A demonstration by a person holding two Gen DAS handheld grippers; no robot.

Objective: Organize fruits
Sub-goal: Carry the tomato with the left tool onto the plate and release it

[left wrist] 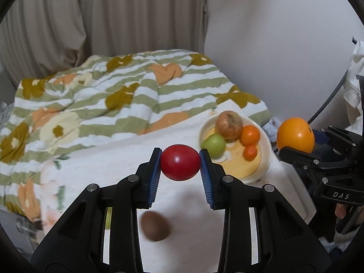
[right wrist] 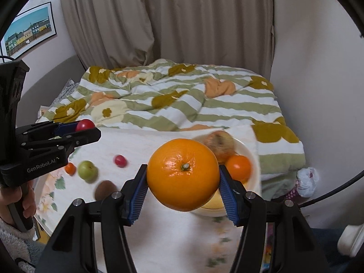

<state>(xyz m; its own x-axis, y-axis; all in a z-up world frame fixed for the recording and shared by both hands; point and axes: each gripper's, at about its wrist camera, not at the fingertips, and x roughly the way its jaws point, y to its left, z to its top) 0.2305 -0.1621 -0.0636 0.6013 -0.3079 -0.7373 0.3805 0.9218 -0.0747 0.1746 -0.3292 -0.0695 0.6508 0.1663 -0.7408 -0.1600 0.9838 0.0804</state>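
Both grippers loaded, heading for the bowl [left wrist: 265, 159].
Left gripper [left wrist: 180, 162] clamps a red tomato-like fruit [left wrist: 180, 162], right gripper [right wrist: 183, 183] clamps the orange [right wrist: 183, 174], both lifted short of the bowl. Kiwi [left wrist: 155, 226], probably, lies loose on the white cloth [left wrist: 113, 159]; striped quilt [left wrist: 136, 91], curtain [left wrist: 113, 11] beyond it.

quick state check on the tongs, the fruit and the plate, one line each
left tongs: shut on the red fruit
right tongs: shut on the big orange
plate: on the white cloth, holding several fruits
brown fruit: loose on the cloth
green fruit: loose on the cloth
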